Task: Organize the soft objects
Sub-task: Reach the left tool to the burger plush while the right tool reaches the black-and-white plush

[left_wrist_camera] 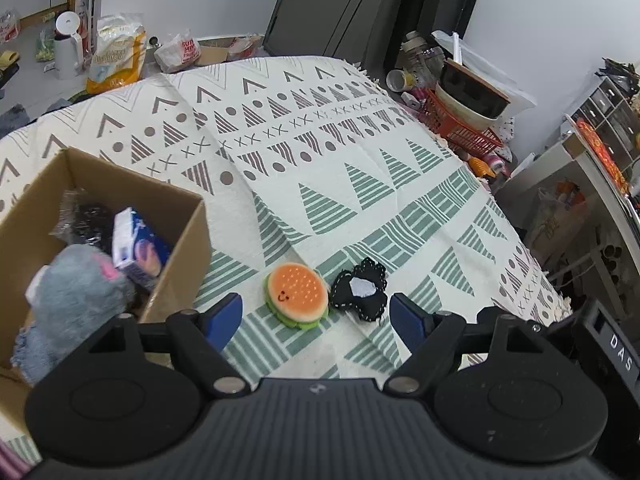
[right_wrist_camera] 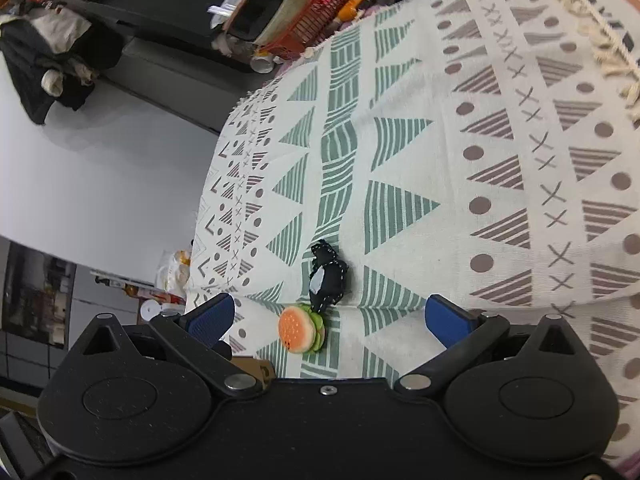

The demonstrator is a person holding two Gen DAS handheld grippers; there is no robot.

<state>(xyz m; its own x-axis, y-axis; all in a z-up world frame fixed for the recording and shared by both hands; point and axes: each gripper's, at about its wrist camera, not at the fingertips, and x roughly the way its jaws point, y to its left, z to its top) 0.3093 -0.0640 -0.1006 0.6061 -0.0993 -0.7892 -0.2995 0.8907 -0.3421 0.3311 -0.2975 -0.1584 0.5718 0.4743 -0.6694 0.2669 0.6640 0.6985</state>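
Note:
A plush hamburger (left_wrist_camera: 296, 294) and a black felt toy with white stitching (left_wrist_camera: 361, 295) lie side by side on the patterned cloth (left_wrist_camera: 360, 184), just ahead of my open left gripper (left_wrist_camera: 316, 316). A cardboard box (left_wrist_camera: 176, 240) at the left holds a grey plush (left_wrist_camera: 76, 300), a blue packet (left_wrist_camera: 140, 248) and a black item in plastic wrap (left_wrist_camera: 86, 216). In the right wrist view the hamburger (right_wrist_camera: 301, 329) and the black toy (right_wrist_camera: 329, 282) sit between the tips of my open right gripper (right_wrist_camera: 330, 318), which holds nothing.
A red basket (left_wrist_camera: 460, 124) with bowls and jars stands past the cloth's far right edge. Bags and a white kettle (left_wrist_camera: 68, 46) crowd the floor at the back left. A corner of the cardboard box (right_wrist_camera: 256, 368) shows under the right gripper.

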